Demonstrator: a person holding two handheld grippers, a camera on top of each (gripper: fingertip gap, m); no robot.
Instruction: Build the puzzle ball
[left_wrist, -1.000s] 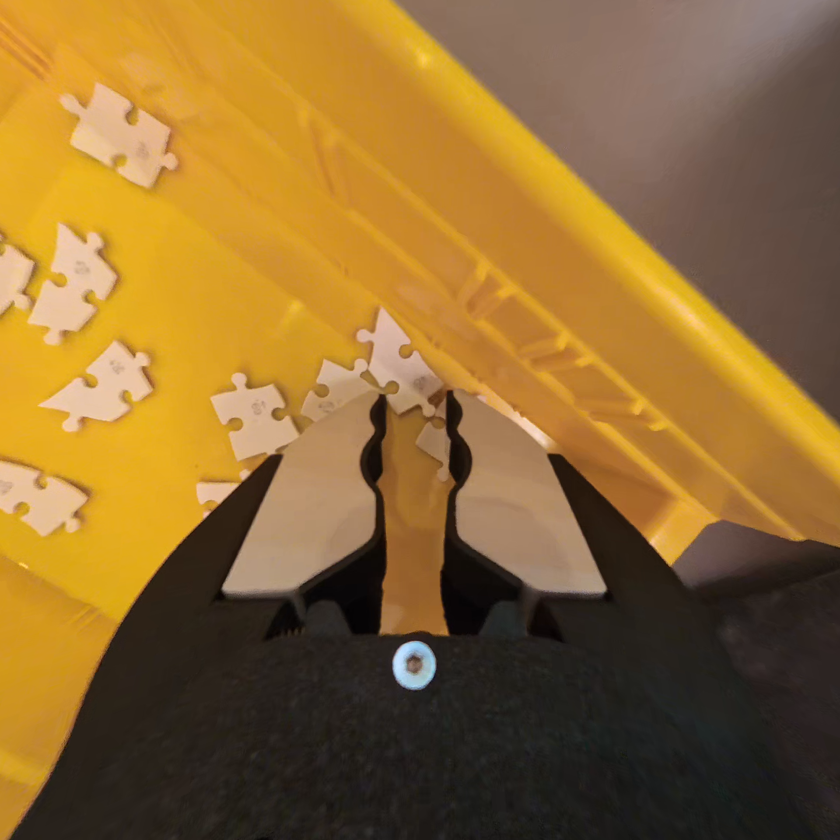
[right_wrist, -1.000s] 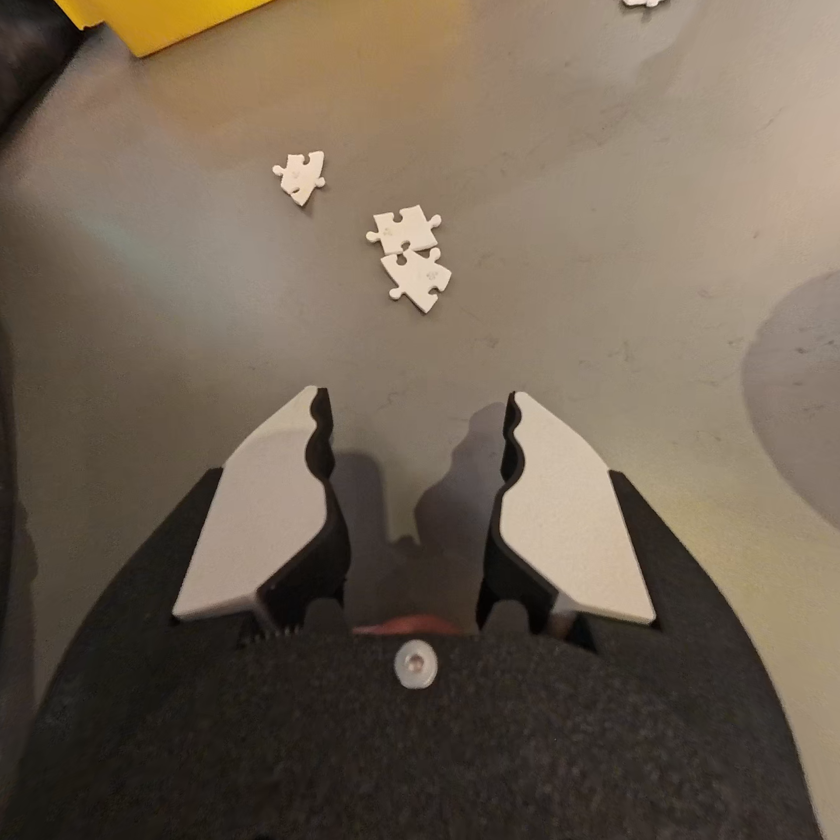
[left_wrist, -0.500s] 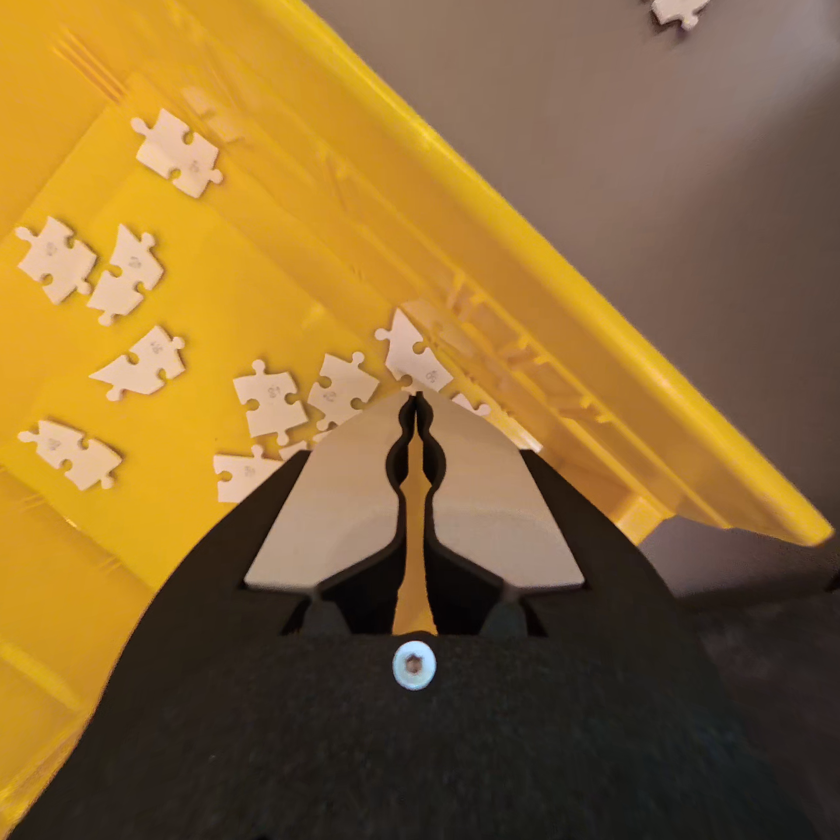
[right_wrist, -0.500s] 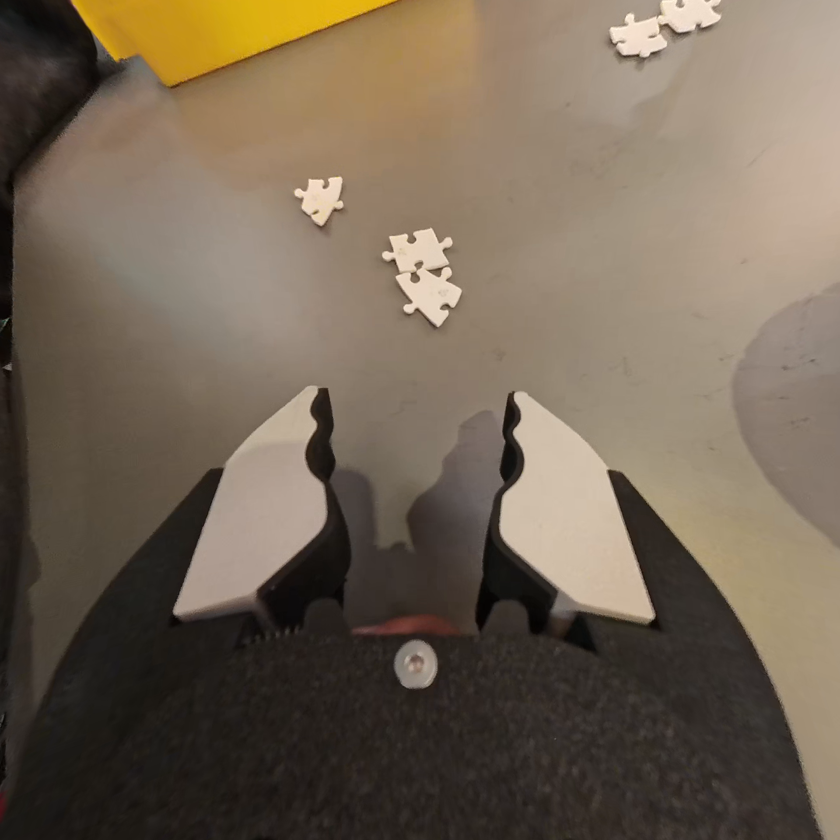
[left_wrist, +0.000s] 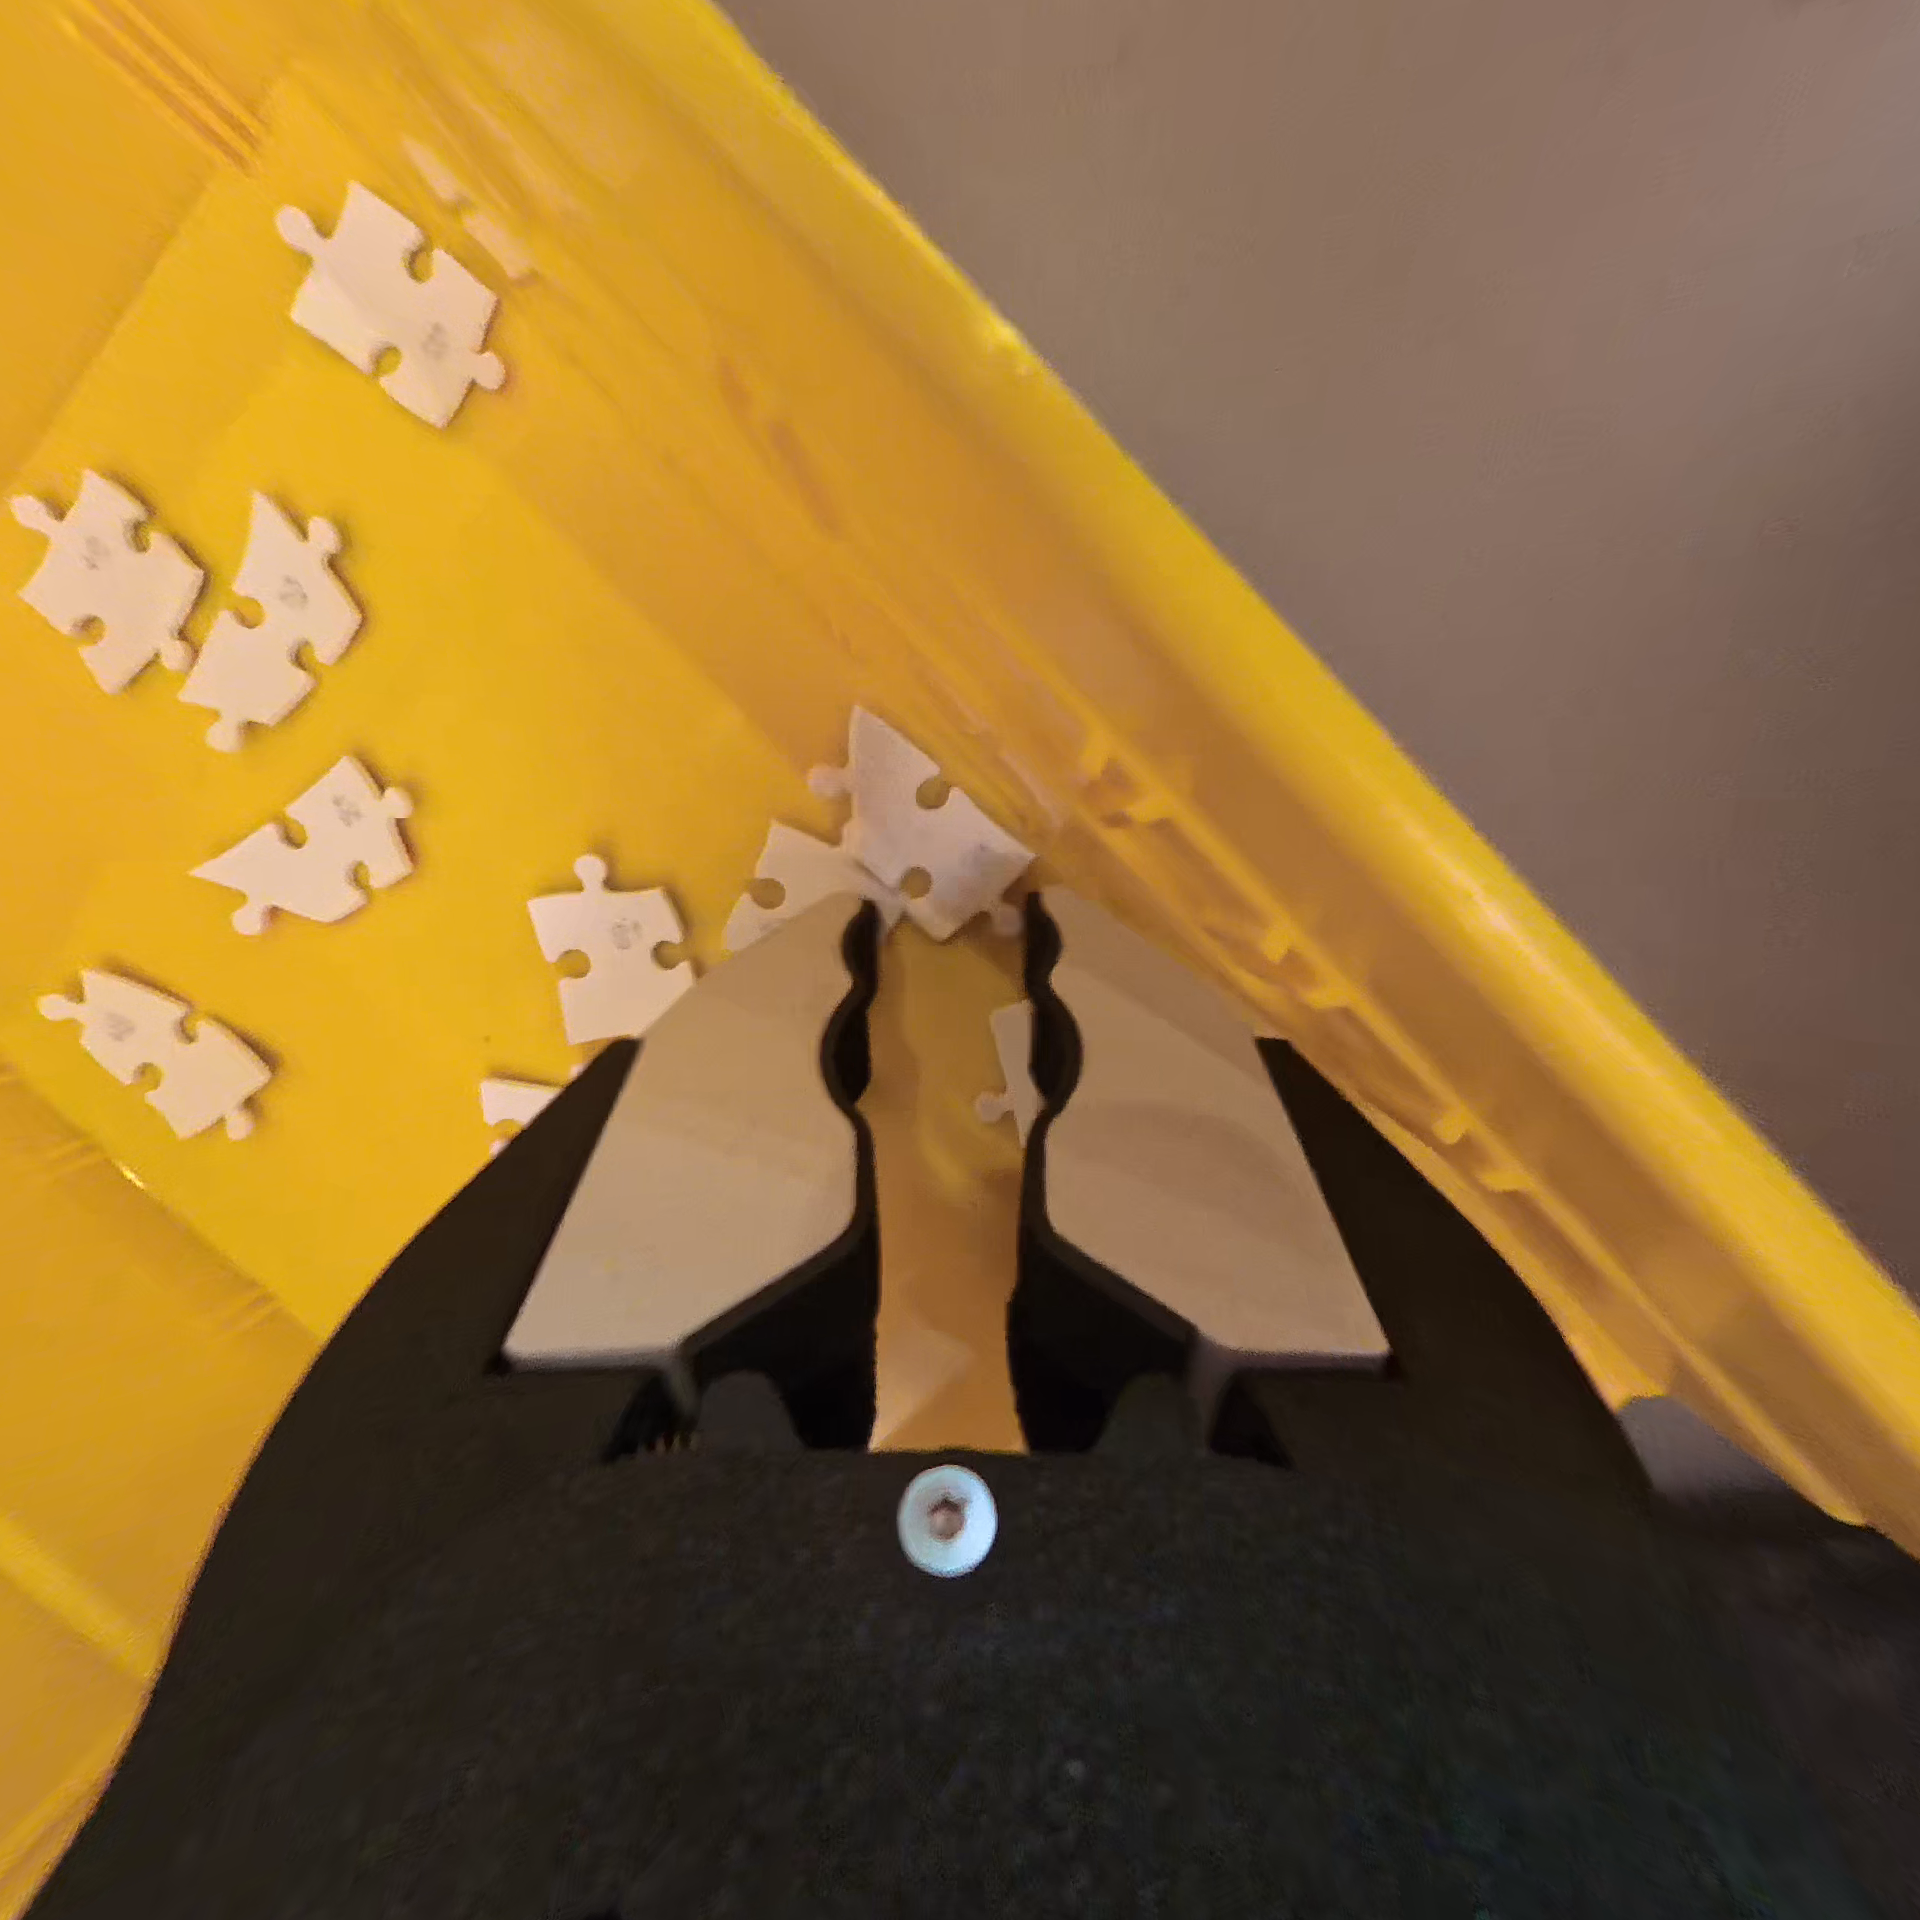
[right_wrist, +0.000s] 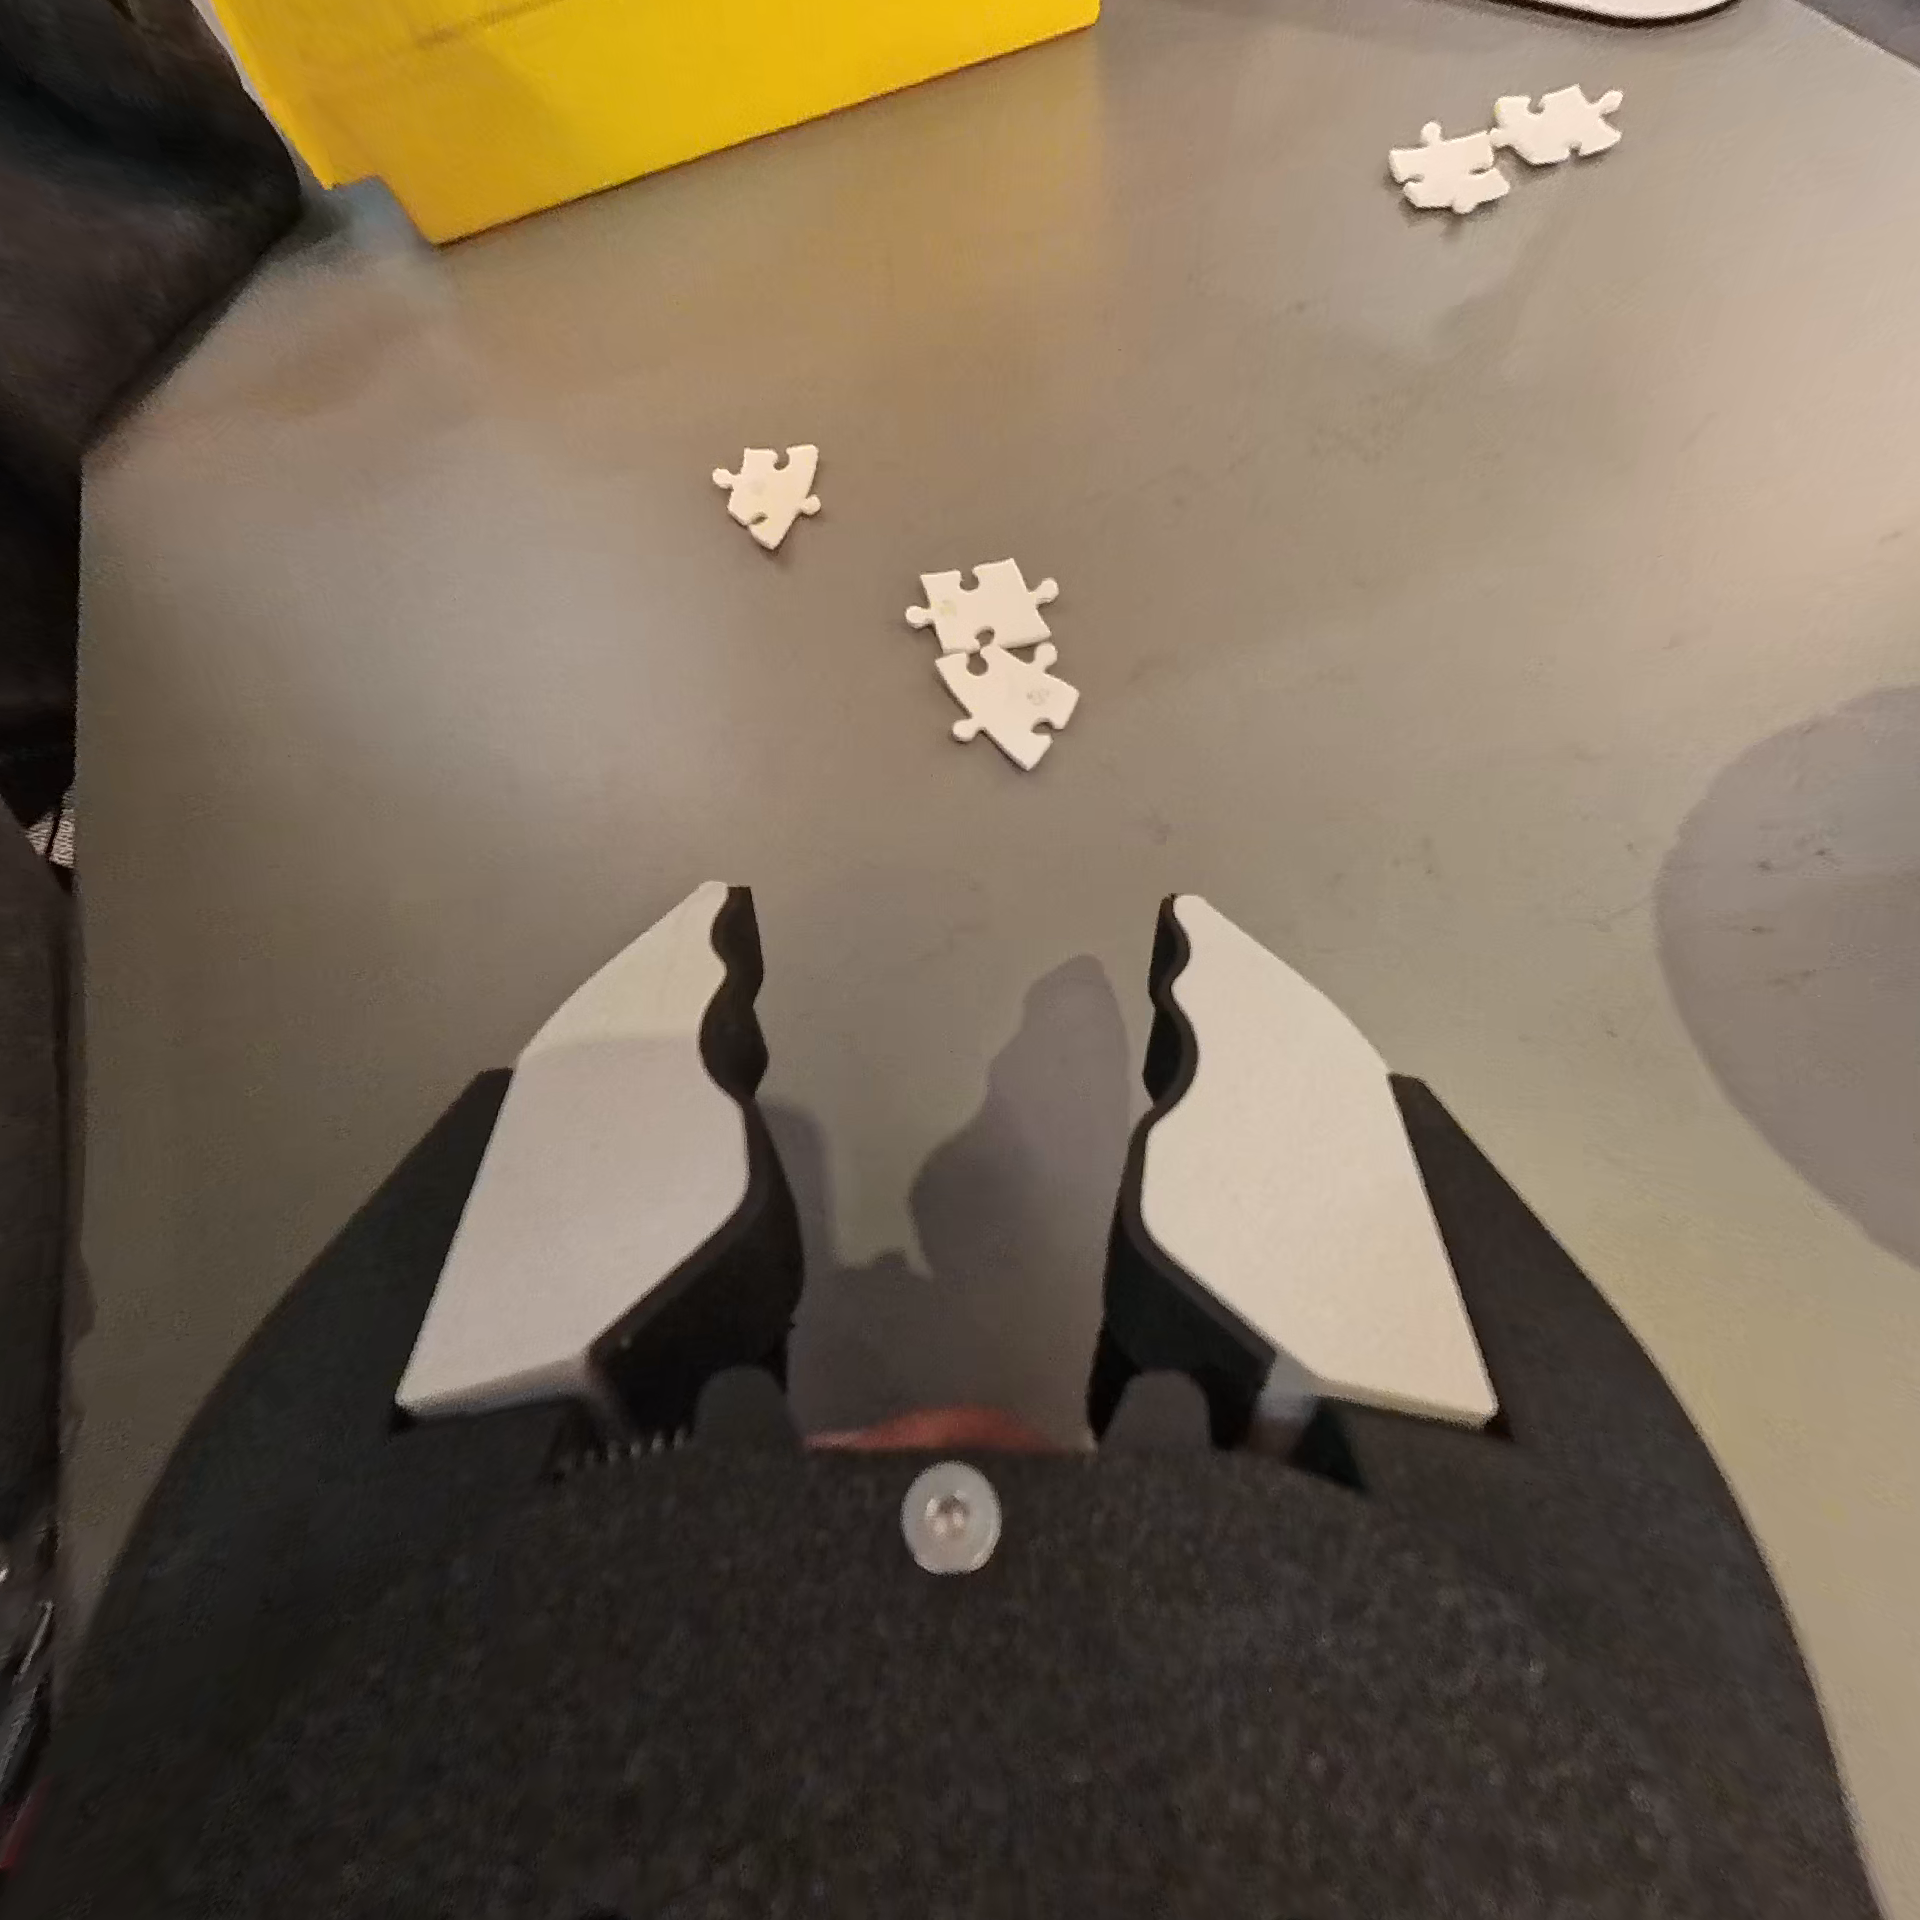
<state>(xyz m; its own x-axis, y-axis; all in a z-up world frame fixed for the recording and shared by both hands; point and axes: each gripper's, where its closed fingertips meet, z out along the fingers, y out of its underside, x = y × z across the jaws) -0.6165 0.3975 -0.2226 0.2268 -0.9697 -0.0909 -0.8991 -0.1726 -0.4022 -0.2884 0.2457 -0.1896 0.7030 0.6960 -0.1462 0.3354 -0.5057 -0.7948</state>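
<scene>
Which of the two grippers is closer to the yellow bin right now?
Left. The left gripper is down inside the yellow bin, fingertips among the puzzle pieces. The right gripper hovers over the grey table, the bin well ahead.

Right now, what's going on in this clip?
A person works with two handheld grippers on a puzzle. The left gripper is down inside a yellow bin of loose white pieces, its jaws slightly apart and empty, the tips right at a piece leaning on the bin wall. The right gripper hovers open and empty above the grey table, where a joined pair, a single piece and another pair lie. No ball is visible yet.
</scene>
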